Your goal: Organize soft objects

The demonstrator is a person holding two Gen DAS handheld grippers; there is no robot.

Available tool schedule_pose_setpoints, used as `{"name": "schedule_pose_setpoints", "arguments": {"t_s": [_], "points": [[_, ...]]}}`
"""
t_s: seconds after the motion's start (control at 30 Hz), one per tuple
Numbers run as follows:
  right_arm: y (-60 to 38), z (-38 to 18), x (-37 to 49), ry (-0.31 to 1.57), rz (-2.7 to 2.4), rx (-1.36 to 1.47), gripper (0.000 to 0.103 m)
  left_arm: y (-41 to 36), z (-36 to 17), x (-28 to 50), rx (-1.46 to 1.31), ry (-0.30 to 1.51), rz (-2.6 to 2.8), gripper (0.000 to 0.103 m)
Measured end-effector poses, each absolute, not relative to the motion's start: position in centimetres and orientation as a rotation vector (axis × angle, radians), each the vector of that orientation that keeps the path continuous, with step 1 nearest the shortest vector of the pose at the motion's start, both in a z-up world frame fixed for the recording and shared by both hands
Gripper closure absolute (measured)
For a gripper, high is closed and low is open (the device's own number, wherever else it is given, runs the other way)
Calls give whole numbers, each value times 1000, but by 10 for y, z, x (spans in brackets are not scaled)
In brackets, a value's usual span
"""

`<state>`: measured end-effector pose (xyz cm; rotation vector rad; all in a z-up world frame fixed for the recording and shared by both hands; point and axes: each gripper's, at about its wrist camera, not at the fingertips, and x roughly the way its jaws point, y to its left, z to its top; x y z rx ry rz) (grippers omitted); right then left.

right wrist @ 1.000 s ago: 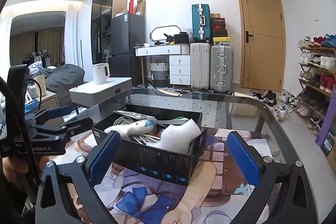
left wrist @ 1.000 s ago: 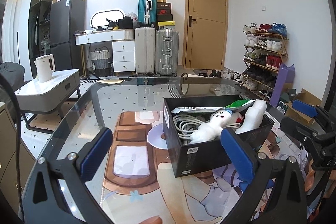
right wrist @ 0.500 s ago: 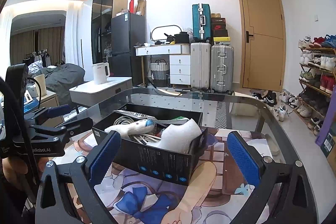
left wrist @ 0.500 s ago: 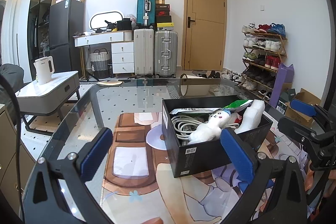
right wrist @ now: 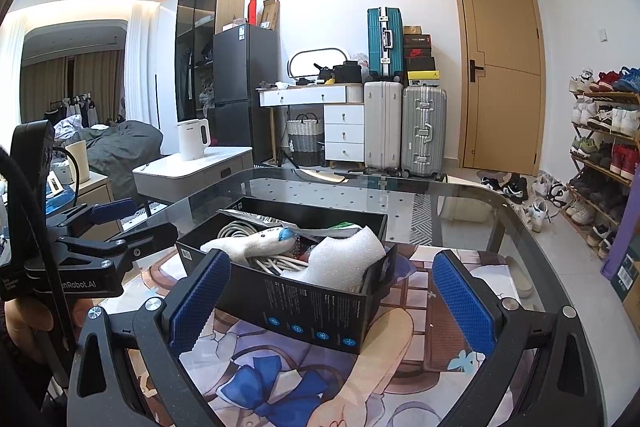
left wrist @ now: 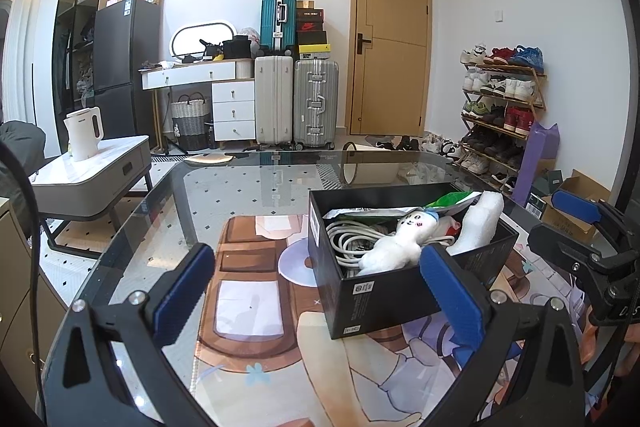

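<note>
Both tools are spread wide and empty: the left gripper [left wrist: 316, 291] hangs just short of the black box [left wrist: 384, 291], at its near left corner, and the right gripper [right wrist: 328, 301] faces the box's long side. Inside the box the white plush toy [left wrist: 394, 247] lies on a coiled white cable [left wrist: 352, 235], with a white foam piece [right wrist: 344, 259] leaning at the end nearest the right gripper. The next grasp should probably take the plush by its body from above, clear of the cable, though how far the two are tangled cannot be seen.
</note>
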<state>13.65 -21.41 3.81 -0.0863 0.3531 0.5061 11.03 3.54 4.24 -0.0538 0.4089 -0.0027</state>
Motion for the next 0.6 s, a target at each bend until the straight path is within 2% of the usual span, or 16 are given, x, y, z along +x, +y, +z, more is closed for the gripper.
{"name": "schedule_pose_setpoints", "arguments": {"t_s": [0.6], "points": [[-214,38,137,353,506,-87,0,34,48,109,-56,404,1,0]]}}
